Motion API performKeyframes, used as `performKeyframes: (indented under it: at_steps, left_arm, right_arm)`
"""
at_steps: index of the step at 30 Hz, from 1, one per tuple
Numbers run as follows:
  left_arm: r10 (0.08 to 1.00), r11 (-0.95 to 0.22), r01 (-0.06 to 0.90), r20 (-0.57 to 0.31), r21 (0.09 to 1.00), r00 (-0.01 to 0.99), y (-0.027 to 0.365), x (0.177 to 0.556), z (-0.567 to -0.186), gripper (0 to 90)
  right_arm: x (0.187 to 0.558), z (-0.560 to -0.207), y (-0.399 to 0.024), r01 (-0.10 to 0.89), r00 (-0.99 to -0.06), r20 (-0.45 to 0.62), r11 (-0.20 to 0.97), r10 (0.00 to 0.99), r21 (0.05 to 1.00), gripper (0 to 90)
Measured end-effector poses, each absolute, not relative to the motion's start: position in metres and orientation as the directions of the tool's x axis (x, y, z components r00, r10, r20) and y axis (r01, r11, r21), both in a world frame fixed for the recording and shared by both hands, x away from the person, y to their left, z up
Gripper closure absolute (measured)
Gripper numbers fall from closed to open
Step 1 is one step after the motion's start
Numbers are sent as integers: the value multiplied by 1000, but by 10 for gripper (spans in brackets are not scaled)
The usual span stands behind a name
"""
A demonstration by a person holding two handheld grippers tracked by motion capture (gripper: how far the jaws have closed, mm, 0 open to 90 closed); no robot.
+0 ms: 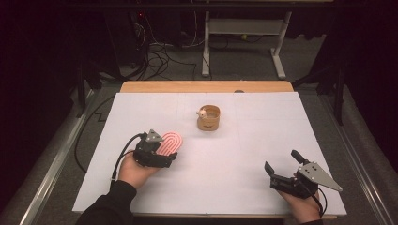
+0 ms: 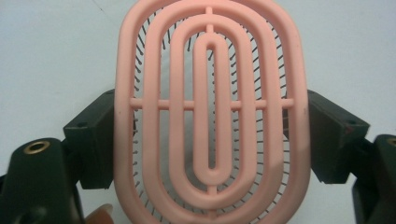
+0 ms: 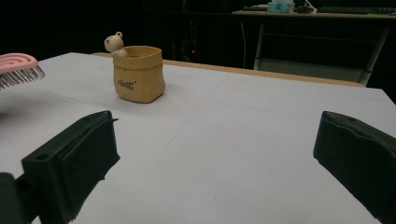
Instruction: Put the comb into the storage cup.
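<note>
Covering most of the high view, the white table carries a tan pot well beyond both grippers. Seen close in the left gripper view, the pink brush is clamped by the left gripper at both edges, bristles down. Jaws wide apart, the right gripper holds nothing.

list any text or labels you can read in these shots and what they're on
One dark marking on the front of the tan pot, seen in the right gripper view: too small and blurred to read.
The pink brush in the left gripper: no text.
The white table: no text.
</note>
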State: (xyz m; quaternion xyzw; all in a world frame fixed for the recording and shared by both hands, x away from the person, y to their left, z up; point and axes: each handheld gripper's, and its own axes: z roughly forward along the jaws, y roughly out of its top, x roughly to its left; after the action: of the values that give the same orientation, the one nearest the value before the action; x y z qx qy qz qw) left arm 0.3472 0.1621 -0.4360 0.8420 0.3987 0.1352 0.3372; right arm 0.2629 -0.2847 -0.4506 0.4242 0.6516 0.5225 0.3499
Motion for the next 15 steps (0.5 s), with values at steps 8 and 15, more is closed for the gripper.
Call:
performKeyframes:
  at_steps: [8,15]
  left_arm:
    - [762,-413,568,-71,712,643,164,347,-434,184]
    - [751,-373,536,-92,757,654,166,344,-427,183]
  right_arm:
    - [262,-450,-284,185,-395,-16,96,918,978,3]
    - [262,-451,-284,185,-395,-16,97,919,978,3]
